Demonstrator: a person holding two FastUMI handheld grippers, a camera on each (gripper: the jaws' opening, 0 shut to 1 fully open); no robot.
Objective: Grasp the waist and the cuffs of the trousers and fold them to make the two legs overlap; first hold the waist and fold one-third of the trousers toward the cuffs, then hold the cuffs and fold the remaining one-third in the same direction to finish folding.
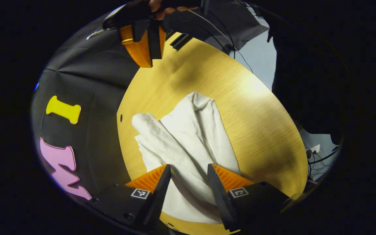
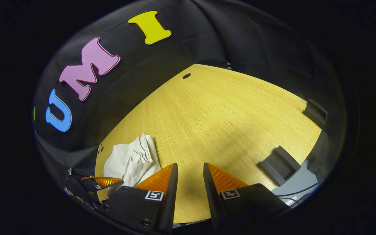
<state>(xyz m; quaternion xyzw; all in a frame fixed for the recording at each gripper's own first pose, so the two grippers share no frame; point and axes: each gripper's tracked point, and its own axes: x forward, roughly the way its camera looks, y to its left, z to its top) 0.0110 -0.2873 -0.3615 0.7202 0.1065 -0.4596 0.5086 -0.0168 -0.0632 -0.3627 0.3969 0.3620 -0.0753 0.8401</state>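
My left gripper [image 1: 188, 173] hangs over the near part of the trousers [image 1: 188, 143], its jaws apart and straddling one cloth band without pinching it. The trousers lie on the desk [image 1: 259, 124] as a loose white heap: the legs are still splayed in a narrow V rather than stacked, with a rolled edge at the far left. I cannot tell which end is waist and which is cuffs.

My right gripper [image 2: 188, 178] hovers over bare desk, jaws apart and holding nothing, well apart from the trousers, which sit in the right gripper view at the near left by the booth wall. In the left gripper view that right gripper shows at the far side, a hand above it.

By my reckoning nothing counts as folded yet: overlapping the legs and both one-third folds remain.
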